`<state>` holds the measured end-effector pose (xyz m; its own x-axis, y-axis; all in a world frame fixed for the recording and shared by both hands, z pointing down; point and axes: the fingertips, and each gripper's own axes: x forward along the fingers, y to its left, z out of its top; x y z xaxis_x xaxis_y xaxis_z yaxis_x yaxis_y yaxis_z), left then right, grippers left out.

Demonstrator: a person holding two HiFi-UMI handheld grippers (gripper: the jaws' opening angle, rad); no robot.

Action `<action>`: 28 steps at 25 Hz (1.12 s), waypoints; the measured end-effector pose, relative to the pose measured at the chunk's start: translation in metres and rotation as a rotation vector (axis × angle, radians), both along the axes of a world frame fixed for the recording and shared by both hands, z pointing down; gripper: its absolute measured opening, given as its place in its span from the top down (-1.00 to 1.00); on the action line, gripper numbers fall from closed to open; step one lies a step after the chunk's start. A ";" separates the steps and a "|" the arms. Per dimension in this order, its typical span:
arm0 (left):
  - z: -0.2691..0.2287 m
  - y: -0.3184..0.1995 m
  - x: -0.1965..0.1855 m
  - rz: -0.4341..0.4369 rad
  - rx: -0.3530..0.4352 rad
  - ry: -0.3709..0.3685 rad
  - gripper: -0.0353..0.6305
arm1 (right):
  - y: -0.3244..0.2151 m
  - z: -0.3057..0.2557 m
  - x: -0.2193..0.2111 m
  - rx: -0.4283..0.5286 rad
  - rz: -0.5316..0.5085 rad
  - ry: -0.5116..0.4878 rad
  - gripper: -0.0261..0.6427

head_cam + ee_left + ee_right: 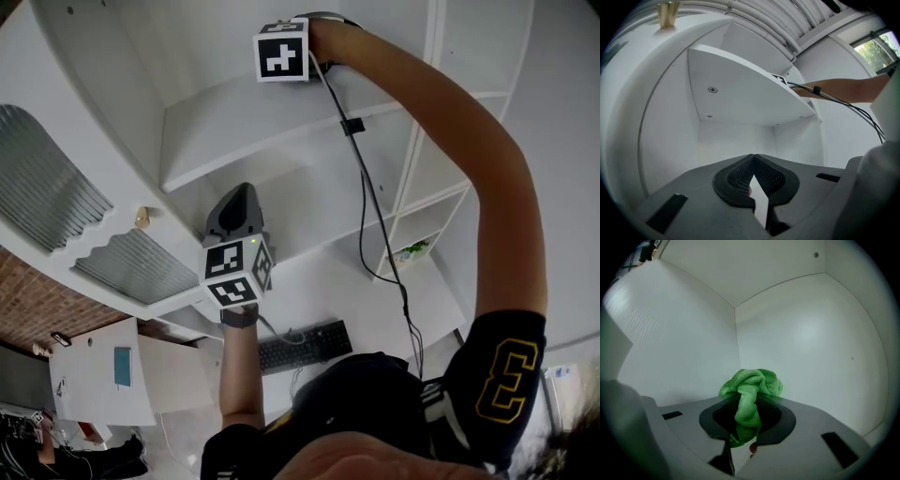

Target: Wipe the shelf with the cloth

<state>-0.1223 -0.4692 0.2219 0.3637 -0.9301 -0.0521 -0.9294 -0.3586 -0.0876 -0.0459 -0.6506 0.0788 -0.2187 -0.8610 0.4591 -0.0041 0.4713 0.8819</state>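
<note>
Right gripper view: right gripper (747, 416) clamped on bunched green microfibre cloth (751, 383), wad poking fwd toward white shelf (797, 333) compartment's back corner. Left gripper (753, 180) lower, jaws together, holding nothing.

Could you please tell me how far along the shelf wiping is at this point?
Done: the green cloth is picked up, pinched in the right gripper and held inside the upper shelf compartment. In hand: it points toward the back corner. Left: the wiping itself; no contact or wiped patch shows. The left gripper is shut and empty.
</note>
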 end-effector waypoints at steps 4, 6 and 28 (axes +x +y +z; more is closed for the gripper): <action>-0.002 0.002 0.006 0.017 0.008 -0.002 0.86 | -0.005 -0.002 0.019 0.006 0.058 -0.007 0.69; -0.001 0.003 0.006 0.017 0.010 -0.001 0.86 | -0.006 -0.002 0.022 0.008 0.073 -0.011 0.69; -0.005 0.015 0.022 0.045 0.018 -0.013 0.86 | -0.027 0.000 0.097 0.085 0.370 0.173 0.69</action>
<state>-0.0999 -0.4546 0.2168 0.4055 -0.9119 -0.0637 -0.9113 -0.3978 -0.1061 0.0510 -0.6773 0.0787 0.1867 -0.9037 0.3854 -0.0079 0.3909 0.9204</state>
